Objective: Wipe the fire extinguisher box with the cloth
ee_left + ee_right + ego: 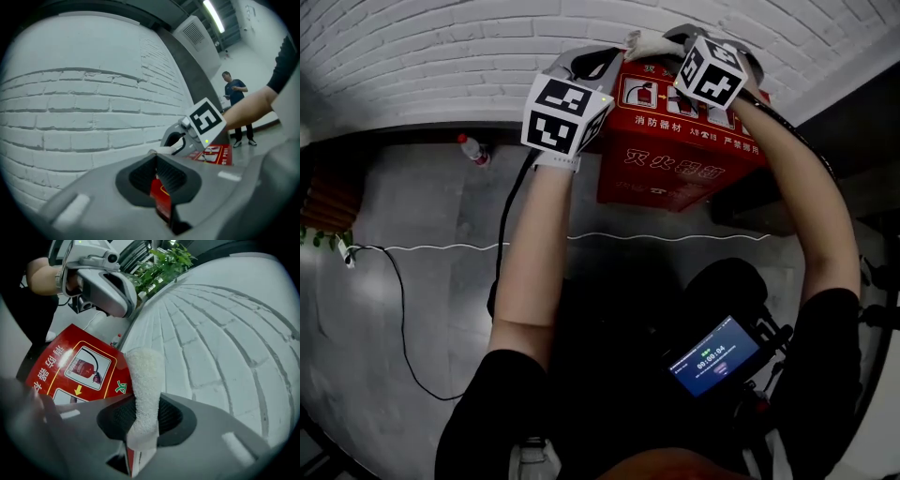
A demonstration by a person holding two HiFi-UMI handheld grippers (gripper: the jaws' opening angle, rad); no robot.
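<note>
The red fire extinguisher box (675, 159) stands against the white brick wall (441, 56), its top showing pictograms (70, 366). My right gripper (143, 413) is shut on a white fluffy cloth (145, 380), which sticks out past the jaws over the box's back edge by the wall. In the head view the cloth (649, 42) lies at the box's top rear, at the right gripper (675, 37). My left gripper (157, 159) is shut, its pads meeting over the box's left top corner, and red shows through the gap beneath. The left gripper (581, 66) sits just left of the cloth.
A water bottle (473, 150) stands on the floor by the wall, left of the box. A black cable (394, 281) snakes over the grey floor. A green plant (164, 261) grows along the wall. A person (236, 108) stands far off. A lit screen device (712, 356) hangs at my chest.
</note>
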